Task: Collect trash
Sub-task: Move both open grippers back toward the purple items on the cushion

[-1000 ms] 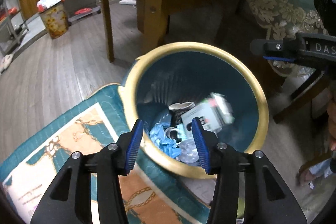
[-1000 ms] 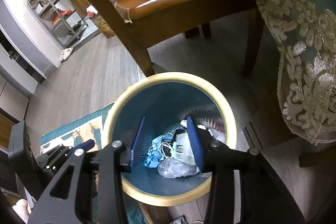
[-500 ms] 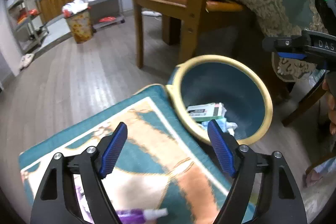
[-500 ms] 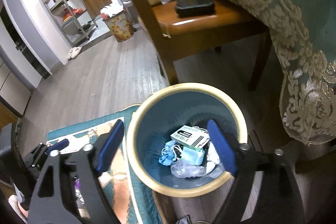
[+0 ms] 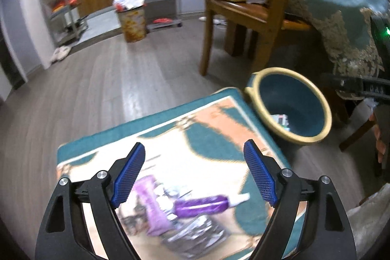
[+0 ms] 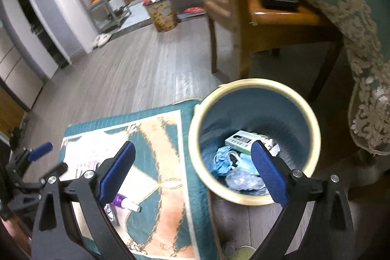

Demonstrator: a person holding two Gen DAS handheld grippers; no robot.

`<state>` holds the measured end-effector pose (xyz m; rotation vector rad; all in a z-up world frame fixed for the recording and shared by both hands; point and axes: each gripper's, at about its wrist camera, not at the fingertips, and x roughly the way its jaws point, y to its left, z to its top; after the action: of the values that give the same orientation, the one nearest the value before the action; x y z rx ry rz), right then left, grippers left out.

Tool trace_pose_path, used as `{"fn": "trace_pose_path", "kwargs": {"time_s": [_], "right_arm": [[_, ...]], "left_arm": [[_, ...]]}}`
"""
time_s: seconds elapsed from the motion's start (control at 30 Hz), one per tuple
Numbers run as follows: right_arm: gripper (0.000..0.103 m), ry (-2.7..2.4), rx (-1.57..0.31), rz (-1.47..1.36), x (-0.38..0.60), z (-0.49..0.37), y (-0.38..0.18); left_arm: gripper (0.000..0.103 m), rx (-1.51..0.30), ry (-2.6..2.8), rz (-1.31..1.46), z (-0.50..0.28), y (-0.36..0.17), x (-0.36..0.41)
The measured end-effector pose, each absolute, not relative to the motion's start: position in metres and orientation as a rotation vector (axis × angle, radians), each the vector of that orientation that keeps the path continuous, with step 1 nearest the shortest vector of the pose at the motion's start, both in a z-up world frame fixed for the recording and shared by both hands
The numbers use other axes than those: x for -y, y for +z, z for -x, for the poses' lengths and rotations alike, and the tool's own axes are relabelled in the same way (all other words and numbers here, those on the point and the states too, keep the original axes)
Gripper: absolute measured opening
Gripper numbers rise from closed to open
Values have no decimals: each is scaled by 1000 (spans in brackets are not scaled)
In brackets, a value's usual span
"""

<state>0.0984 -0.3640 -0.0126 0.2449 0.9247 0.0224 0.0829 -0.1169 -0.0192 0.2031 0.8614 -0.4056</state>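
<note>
Both grippers' fingers opening, empty, right view alone shows bin (image 6: 253,89) contents.

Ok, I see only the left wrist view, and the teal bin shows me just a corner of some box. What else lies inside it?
Observer: The bin holds a white box, blue masks and a clear plastic bag.
Operator: And does the right gripper carry something?
Observer: No. The right gripper has nothing between its jaws, which are opening wide over the near rim of the bin.
</note>
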Motion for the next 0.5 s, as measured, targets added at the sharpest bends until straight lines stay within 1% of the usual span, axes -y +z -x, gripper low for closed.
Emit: {"fn": "trace_pose_path", "kwargs": {"time_s": [0.2, 0.5], "right_arm": [[94, 92, -965, -199, 322, -99, -24], [94, 242, -1042, -84, 249, -101, -53]], "left_arm": [[84, -869, -332, -148, -79, -17, 68], [84, -931, -242, -136, -76, -38, 12]]}}
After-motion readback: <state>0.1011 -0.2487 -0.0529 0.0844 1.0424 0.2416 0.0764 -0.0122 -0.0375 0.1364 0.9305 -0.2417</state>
